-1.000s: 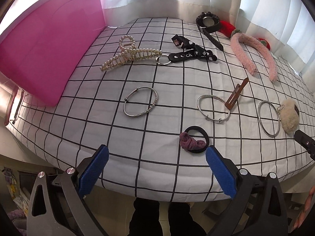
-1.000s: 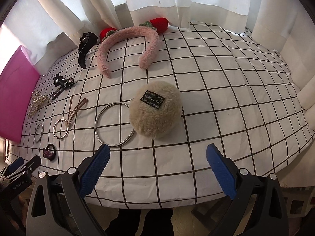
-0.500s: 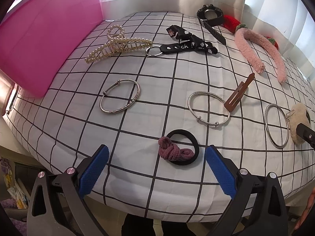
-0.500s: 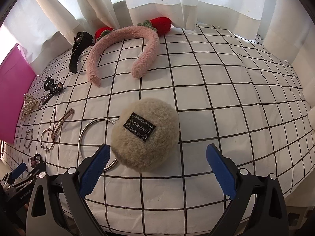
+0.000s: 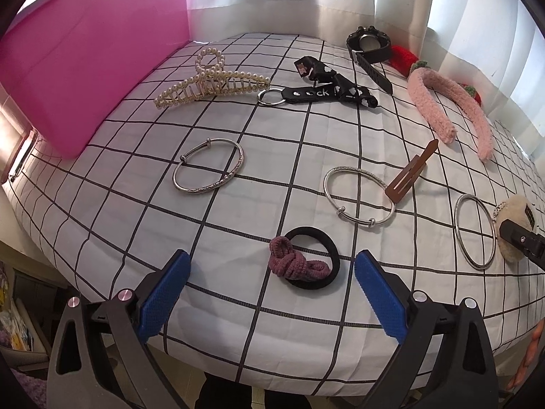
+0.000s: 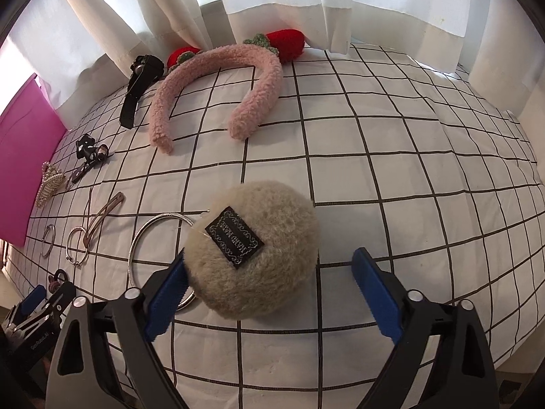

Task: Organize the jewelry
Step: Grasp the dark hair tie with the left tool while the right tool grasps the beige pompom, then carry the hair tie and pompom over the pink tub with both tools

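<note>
A black hair tie with a maroon knot (image 5: 303, 262) lies on the checked cloth (image 5: 238, 238) near its front edge. My left gripper (image 5: 270, 294) hovers just before it. Its jaws are closing, both blue pads still clear of the tie. In the right wrist view a beige pompom (image 6: 282, 211) with a black label, chained to a large silver ring (image 6: 143, 238), sits between the fingers of my right gripper (image 6: 270, 293). These jaws are closing too: the left pad brushes the fur, the right pad stands apart.
A pink box (image 5: 85, 68) stands at the left. On the cloth lie a pearl claw clip (image 5: 211, 81), two silver bangles (image 5: 209, 170) (image 5: 359, 194), a brown hair clip (image 5: 412, 177), a black strap (image 5: 316, 92), a watch (image 5: 369, 44) and a pink headband (image 5: 449, 109). White curtains hang behind.
Both grippers have sunk toward the cloth. The hair tie and the pompom now lie between the fingers. The right jaws have narrowed clearly, the left jaws slightly.
</note>
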A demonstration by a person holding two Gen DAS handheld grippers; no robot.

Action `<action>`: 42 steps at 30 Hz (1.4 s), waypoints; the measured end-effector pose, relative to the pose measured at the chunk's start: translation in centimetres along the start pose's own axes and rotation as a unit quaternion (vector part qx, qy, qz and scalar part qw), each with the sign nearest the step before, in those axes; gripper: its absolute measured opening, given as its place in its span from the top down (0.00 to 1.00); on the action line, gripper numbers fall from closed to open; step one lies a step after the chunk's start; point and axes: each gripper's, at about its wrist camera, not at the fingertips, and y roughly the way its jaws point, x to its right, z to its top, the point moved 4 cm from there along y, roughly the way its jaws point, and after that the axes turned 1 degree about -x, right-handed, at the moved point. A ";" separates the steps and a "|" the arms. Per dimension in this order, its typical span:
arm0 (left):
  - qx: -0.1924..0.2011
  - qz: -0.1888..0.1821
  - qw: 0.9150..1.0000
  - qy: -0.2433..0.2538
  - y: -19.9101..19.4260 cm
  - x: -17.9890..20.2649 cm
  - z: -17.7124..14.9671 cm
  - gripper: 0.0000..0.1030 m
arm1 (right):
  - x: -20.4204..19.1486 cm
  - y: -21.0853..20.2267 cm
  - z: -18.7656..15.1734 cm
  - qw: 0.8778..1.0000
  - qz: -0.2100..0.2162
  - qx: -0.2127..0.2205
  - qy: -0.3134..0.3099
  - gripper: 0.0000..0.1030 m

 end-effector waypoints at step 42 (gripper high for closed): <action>0.142 -0.089 0.985 -0.028 -16.7 -8.8 12.0 0.85 | -15.8 -14.9 8.4 0.982 0.131 0.108 -0.083 0.47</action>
